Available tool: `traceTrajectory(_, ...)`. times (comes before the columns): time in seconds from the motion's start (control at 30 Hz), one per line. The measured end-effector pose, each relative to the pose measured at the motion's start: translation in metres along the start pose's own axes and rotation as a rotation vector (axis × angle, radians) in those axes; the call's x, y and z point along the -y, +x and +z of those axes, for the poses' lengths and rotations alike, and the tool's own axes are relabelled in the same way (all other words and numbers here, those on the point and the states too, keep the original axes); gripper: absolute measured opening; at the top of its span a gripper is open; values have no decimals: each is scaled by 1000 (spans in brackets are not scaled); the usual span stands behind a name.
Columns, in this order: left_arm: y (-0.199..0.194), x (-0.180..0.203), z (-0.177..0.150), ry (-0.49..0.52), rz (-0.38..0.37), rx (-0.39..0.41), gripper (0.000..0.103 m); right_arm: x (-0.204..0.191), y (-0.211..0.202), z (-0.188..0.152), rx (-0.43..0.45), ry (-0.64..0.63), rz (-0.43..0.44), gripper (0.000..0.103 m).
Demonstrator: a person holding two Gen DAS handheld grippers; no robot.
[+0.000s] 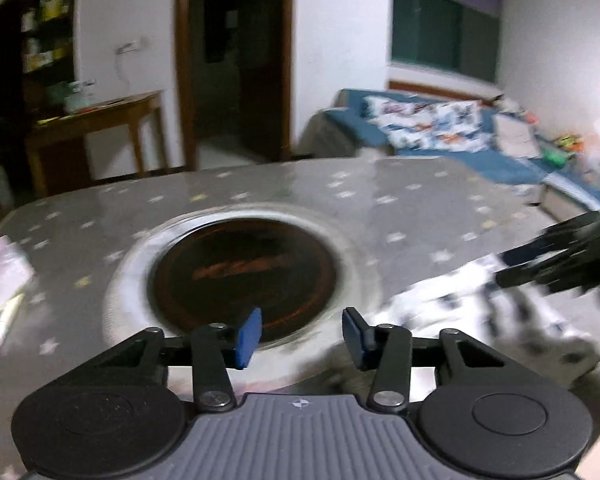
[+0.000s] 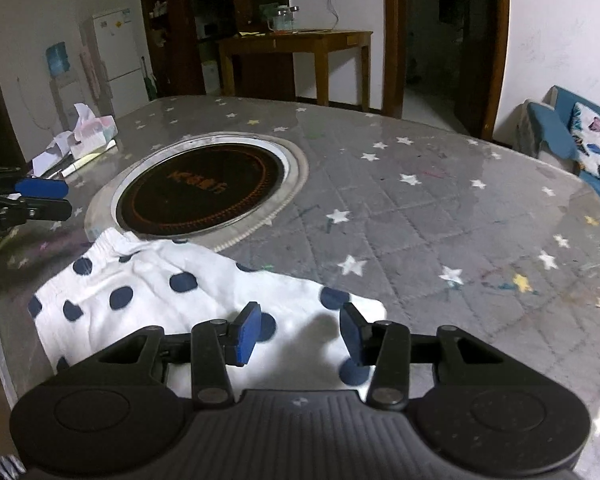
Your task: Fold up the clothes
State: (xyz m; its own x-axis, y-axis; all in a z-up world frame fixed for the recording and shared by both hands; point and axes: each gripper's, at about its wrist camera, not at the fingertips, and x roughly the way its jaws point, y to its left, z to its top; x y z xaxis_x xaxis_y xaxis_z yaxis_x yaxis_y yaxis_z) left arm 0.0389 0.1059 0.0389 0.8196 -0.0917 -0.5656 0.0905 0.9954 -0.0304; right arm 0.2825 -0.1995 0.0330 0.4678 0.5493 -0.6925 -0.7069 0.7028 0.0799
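Your right gripper (image 2: 298,334) hangs over the near end of the shorts (image 2: 188,300), white with navy dots, which lie flat on the table (image 2: 440,208) just in front of the hob (image 2: 198,194); its jaws stand apart with nothing pinched between them. Your left gripper (image 1: 302,334) is over the near rim of the hob, jaws likewise apart and empty, with the shorts off to its right. Orange characters run across the hob's dark glass, too blurred and small to read. A tissue pack (image 2: 94,132) and a pen (image 2: 94,158) lie at the table's far left. No other writing is legible.
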Motion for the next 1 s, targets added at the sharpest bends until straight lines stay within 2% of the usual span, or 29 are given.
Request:
traceTrajectory(0.1, 10, 25, 8, 4, -91, 2, 41, -5, 13, -1, -22, 1, 3, 44)
traceTrajectory(0.23, 35, 46, 11, 15, -142, -38, 34, -7, 26, -4, -53, 1, -3, 43)
traceTrajectory(0.4, 55, 45, -1, 6, -118, -106, 28, -8, 11, -6, -30, -8, 5, 44)
traceTrajectory(0.53, 51, 42, -8, 13, -117, -102, 28, -13, -19, -16, -13, -25, 34, 44)
traceTrajectory(0.73, 52, 44, -13, 27, -113, -103, 28, -32, -49, -51, -25, -51, 55, 43)
traceTrajectory(0.9, 59, 50, -15, 65, -91, -105, 28, -44, -51, -78, -28, -69, 19, 43)
traceTrajectory(1.0, 53, 55, -12, 74, -83, -95, 28, -46, -58, -80, 1, -76, 10, 43)
